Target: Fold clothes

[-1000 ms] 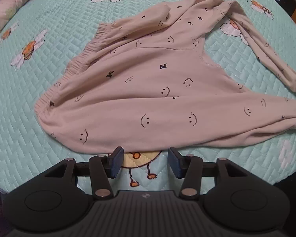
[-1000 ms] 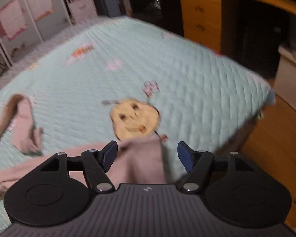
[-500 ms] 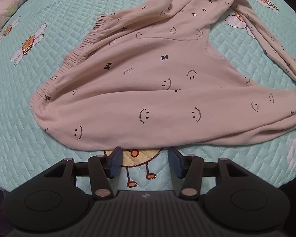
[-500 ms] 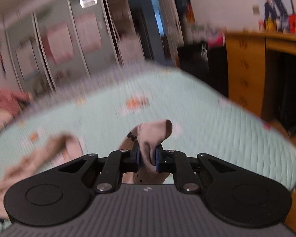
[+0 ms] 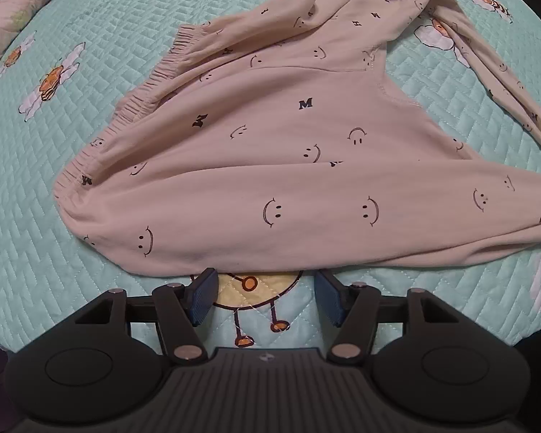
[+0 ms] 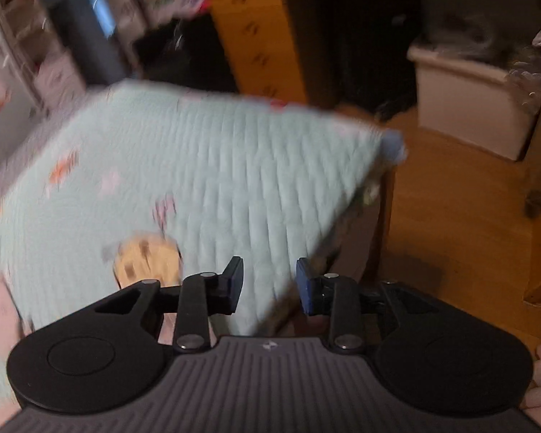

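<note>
The beige smiley-print trousers (image 5: 270,151) lie spread across the mint quilted bedspread (image 5: 72,151), elastic waistband to the left and the two legs running off to the right, one leg doubled along the far edge. Just below the trousers' near hem hangs the left gripper (image 5: 265,297), its jaws opening, nothing between the blue pads, which stand either side of a yellow cartoon figure (image 5: 250,299) stitched into the bedspread and half covered by the trousers. A floral pillow (image 5: 14,11) sits at the far left corner beyond the trousers. In the blurred right wrist view, the right gripper (image 6: 268,285) is off the trousers, jaws opening and empty, over the bedspread's near corner; only a pale strip of fabric shows at the left edge. Beyond that corner stand a wooden chest of drawers (image 6: 256,47) and a white bin (image 6: 469,108) on the wooden floor (image 6: 451,216); its contents cannot be made out.
</note>
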`<move>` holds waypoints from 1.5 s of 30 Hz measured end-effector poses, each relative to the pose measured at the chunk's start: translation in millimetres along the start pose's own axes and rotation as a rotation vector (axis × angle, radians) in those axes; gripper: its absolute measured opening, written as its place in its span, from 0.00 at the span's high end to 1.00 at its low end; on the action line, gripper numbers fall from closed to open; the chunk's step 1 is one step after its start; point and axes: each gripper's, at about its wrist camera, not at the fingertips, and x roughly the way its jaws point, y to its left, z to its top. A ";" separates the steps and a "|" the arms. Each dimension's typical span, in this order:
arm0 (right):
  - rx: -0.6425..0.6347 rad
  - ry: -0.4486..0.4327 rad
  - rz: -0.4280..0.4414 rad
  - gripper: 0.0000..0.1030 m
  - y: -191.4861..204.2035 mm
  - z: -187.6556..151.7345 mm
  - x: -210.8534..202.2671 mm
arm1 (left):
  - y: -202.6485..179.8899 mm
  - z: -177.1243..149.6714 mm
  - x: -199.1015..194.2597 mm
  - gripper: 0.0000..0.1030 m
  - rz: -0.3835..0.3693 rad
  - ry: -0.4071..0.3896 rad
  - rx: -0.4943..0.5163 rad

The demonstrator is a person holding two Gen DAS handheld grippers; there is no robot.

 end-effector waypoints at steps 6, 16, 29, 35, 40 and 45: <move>-0.266 0.061 0.369 0.53 108.0 -22.4 -10.6 | -3.5 -0.7 0.7 0.35 0.021 -0.003 0.009; -0.402 0.372 0.476 0.78 160.3 -105.0 15.6 | 8.1 -1.3 -4.3 0.35 -0.023 0.013 -0.040; -0.493 0.277 0.527 0.52 196.5 -72.3 27.8 | 8.9 10.7 -22.4 0.35 -0.128 -0.044 -0.084; -0.612 0.365 0.526 0.57 244.1 -91.6 66.7 | 29.8 7.4 -9.3 0.35 -0.126 0.001 -0.160; -0.783 0.303 0.523 0.85 267.5 -93.5 63.9 | 40.7 9.1 -5.0 0.35 -0.124 0.010 -0.189; -1.017 -0.223 0.290 0.91 282.5 -39.8 16.6 | 50.0 10.5 -7.6 0.35 -0.126 0.001 -0.213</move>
